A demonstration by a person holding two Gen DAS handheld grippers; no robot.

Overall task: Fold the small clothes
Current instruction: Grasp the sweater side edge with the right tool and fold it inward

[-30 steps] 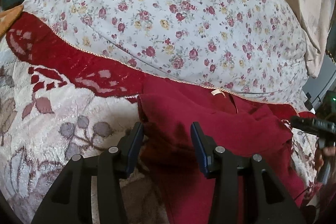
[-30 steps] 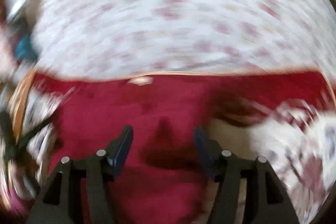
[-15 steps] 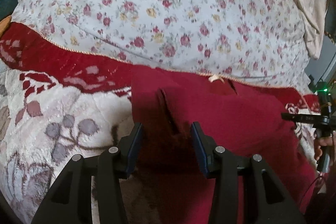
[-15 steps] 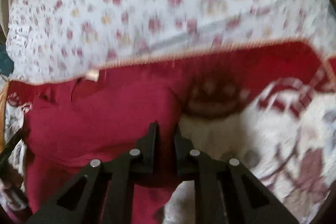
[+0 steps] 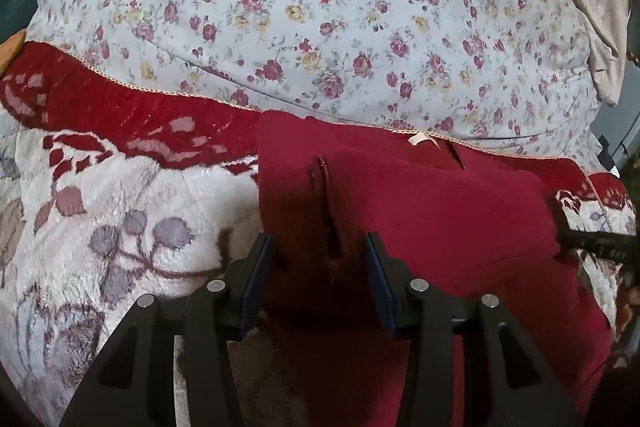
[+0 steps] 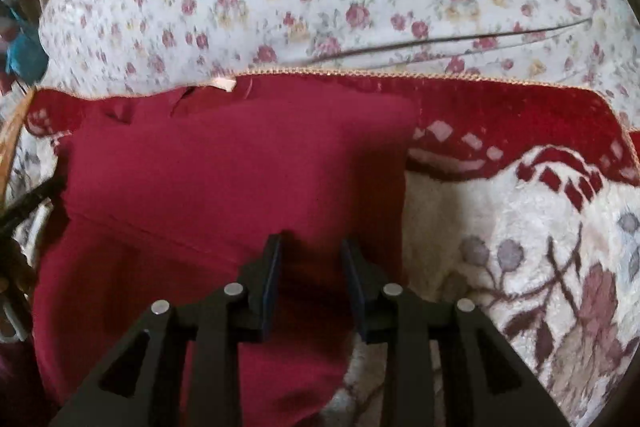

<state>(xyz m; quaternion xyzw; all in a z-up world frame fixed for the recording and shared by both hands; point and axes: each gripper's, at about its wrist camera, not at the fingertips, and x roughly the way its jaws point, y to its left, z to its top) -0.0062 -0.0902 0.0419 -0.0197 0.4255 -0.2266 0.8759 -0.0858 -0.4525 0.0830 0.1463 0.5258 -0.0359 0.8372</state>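
Observation:
A dark red garment [image 5: 420,211] lies flat on a plush blanket, its collar with a small cream label [image 5: 420,139] at the far edge. Its sides are folded in over the middle. My left gripper [image 5: 318,251] is open and empty, low over the garment's left folded edge, where a sleeve hem [image 5: 326,203] runs between the jaws. In the right wrist view the same garment [image 6: 232,171] fills the middle. My right gripper [image 6: 311,259] is open and empty above the garment's right part, near its right edge.
The cream and red plush blanket [image 5: 120,211] with leaf patterns covers the surface; it also shows in the right wrist view [image 6: 520,227]. A big floral pillow [image 5: 320,7] lies behind the garment. The right tool [image 5: 596,243] shows at the left wrist view's right edge.
The right gripper was shut on the garment's edge half a second ago and has opened and let it go. The folded side now lies flat. The left gripper stayed open.

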